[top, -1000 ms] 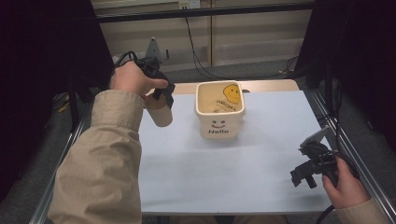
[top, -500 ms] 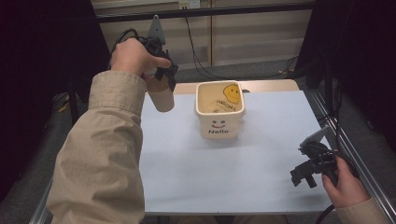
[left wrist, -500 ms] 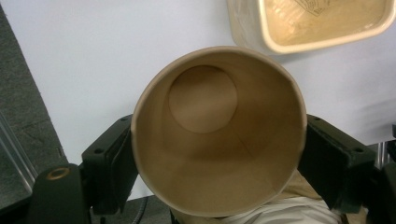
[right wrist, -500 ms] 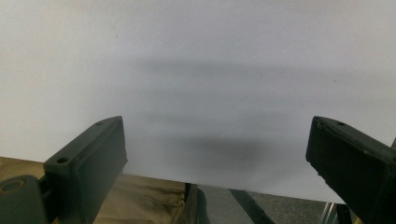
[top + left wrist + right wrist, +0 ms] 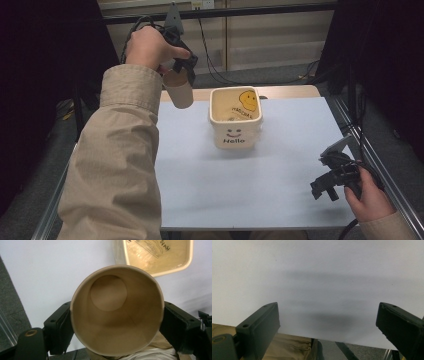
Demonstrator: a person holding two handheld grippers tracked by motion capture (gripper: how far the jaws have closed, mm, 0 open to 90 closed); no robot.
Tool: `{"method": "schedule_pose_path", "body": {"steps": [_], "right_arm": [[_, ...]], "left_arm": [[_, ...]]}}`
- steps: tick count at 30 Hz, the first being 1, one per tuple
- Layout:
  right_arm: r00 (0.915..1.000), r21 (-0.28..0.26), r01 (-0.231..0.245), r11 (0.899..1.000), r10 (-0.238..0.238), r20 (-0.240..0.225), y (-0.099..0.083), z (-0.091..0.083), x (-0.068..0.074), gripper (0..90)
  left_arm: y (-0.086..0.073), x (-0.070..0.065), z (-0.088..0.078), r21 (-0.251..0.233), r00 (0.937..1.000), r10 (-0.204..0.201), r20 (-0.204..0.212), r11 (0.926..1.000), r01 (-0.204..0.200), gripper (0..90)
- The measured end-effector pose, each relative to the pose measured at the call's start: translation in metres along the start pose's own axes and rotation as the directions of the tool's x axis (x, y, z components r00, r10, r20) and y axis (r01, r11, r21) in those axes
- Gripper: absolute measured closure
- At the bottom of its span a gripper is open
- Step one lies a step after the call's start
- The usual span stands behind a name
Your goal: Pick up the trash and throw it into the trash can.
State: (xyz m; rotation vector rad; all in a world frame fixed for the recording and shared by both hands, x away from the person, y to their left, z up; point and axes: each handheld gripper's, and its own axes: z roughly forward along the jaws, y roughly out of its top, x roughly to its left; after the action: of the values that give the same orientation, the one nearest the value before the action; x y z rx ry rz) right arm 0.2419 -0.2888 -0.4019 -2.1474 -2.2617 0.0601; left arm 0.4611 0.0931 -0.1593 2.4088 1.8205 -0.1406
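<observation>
Pale blue counter carries one cream "Hello" tub, open-topped, near its far edge. High view: the left gripper holds a paper cup in the air, left of the tub and apart from it; the right gripper rests low at the near right. Left gripper view: both fingers press the cup's wall, mouth toward the camera, tub beyond. Advice: centre the cup over the tub before tilting or releasing; avoid squeezing harder. Right gripper view: fingers stand wide apart, empty, over the counter.
</observation>
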Motion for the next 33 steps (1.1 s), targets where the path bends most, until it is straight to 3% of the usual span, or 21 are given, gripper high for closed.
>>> {"method": "schedule_pose_path", "body": {"steps": [7,9,10,15,20,33], "right_arm": [[0.9998,-0.011,0.007,1.000,-0.007,-0.016,0.000,0.001,-0.002,4.8],[0.9998,-0.011,0.004,1.000,-0.004,-0.019,0.000,0.001,-0.002,5.1],[0.9999,0.015,-0.004,1.000,0.004,-0.011,0.001,0.000,0.000,5.1],[0.9998,-0.002,0.019,1.000,-0.019,0.001,0.000,0.000,-0.001,5.0],[0.9996,-0.007,0.030,1.000,-0.030,-0.001,0.001,0.001,-0.002,5.0],[0.9996,-0.007,0.029,1.000,-0.029,0.000,0.001,0.001,-0.002,5.1]], "left_arm": [[0.011,-0.021,0.009,-0.027,0.9989,0.035,0.031,0.9991,-0.034,19.4],[0.014,-0.026,0.011,-0.037,0.9967,0.066,0.047,0.9973,-0.064,19.2],[0.017,-0.033,0.015,-0.051,0.9929,0.088,0.080,0.9952,-0.084,19.2],[0.021,-0.046,0.021,-0.083,0.9862,0.120,0.114,0.9904,-0.111,19.2],[0.027,-0.059,0.032,-0.094,0.9859,0.140,0.092,0.9869,-0.131,19.1],[0.035,-0.066,0.050,-0.077,0.9831,0.168,0.073,0.9838,-0.162,19.1]]}}
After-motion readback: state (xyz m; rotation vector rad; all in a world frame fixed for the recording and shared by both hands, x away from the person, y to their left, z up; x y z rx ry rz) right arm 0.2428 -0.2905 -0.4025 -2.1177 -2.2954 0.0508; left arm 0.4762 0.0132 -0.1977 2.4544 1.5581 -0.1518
